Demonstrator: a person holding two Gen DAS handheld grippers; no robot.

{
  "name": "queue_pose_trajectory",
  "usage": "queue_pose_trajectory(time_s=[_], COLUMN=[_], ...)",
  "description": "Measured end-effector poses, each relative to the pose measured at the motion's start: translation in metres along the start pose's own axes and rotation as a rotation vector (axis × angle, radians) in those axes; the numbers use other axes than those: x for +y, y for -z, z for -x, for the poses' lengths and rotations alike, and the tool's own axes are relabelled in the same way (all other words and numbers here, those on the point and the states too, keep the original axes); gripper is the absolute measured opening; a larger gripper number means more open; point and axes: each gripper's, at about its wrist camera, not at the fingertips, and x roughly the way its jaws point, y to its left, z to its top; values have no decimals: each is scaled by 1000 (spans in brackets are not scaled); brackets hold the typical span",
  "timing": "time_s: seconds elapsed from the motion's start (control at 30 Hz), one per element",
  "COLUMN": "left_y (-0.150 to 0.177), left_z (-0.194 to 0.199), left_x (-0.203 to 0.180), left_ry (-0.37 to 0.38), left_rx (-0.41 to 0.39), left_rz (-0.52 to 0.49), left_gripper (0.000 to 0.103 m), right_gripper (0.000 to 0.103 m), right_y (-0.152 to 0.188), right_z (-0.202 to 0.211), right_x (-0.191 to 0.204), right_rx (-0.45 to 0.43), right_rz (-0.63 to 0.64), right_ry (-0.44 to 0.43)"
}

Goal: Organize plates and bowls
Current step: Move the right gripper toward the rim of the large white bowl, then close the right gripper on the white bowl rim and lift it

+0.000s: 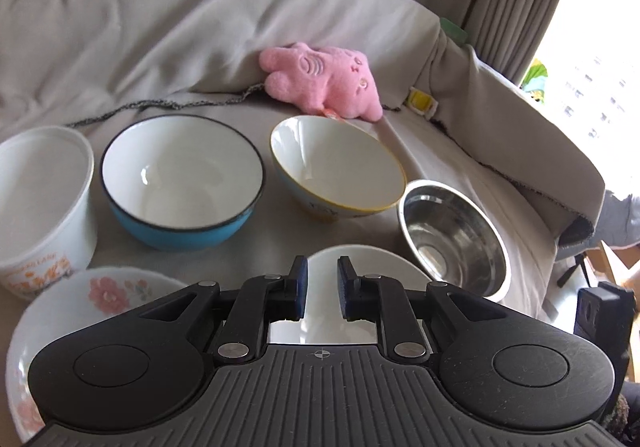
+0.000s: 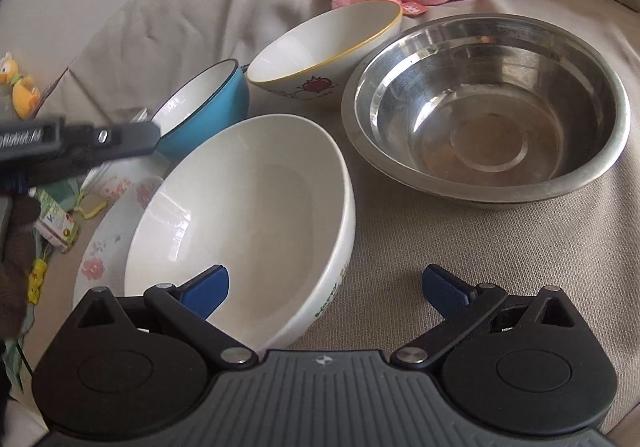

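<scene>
Several dishes stand on a beige cloth-covered surface. My left gripper (image 1: 322, 267) is shut with nothing between its blue pads, hovering over the near rim of a plain white bowl (image 1: 360, 263). From the right wrist it shows as a black bar (image 2: 80, 139) in front of the blue bowl (image 2: 208, 107). My right gripper (image 2: 326, 279) is open wide and straddles the near rim of the white bowl (image 2: 248, 223), one fingertip (image 2: 212, 285) inside it and the other outside. That bowl sits tilted, partly on a floral plate (image 2: 100, 247).
A steel bowl (image 2: 488, 111) and a yellow-rimmed bowl (image 2: 320, 51) stand behind the white one. A white plastic tub (image 1: 40, 199) stands left of the blue bowl (image 1: 180, 183). A pink plush toy (image 1: 328, 83) lies by the cushions at the back. Packets and small toys (image 2: 52, 223) lie at the left.
</scene>
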Motion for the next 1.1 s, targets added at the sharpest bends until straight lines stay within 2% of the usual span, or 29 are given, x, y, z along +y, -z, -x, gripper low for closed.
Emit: queue_pose_trajectory(time_s=[0.17,0.3,0.37,0.43,0.5,0.57,0.63,0.77,0.83,0.93,1.1], left_y=[-10,-1,2,4,7,10,13,16,17,18,20], left_z=[0,-4,-11,-19,-26,-29,-32,-34,-33,-34,-32], left_x=[7,13,15,17,20,19,17,7,4,1,-8], left_ry=[-25,3,11,-3,-24,-21,-19,-30,-26,8,37], left_rx=[-97,-37,-11,12,45,63,77,75,75,93,77], left_rz=[3,-4,0,0,-1,-6,-20,-59,-61,-41,-69], left_gripper=[18,18,18,18,18,18,20,31,37,45,48], right_gripper=[103,103,103,91,62,44,41,22,22,20,18], right_y=[3,6,8,12,11,7,4,-1,-2,-6,-18], right_z=[0,-4,-3,3,6,4,2,2,5,12,30], right_x=[7,19,22,22,20,15,13,0,-4,-9,-13], right_rx=[9,24,-3,-66,-96,-79,-70,-53,-43,-74,-157], right_rz=[65,152,155,125,106,57,34,-2,-9,17,60], right_ry=[23,69,87,85,63,23,21,16,3,37,64])
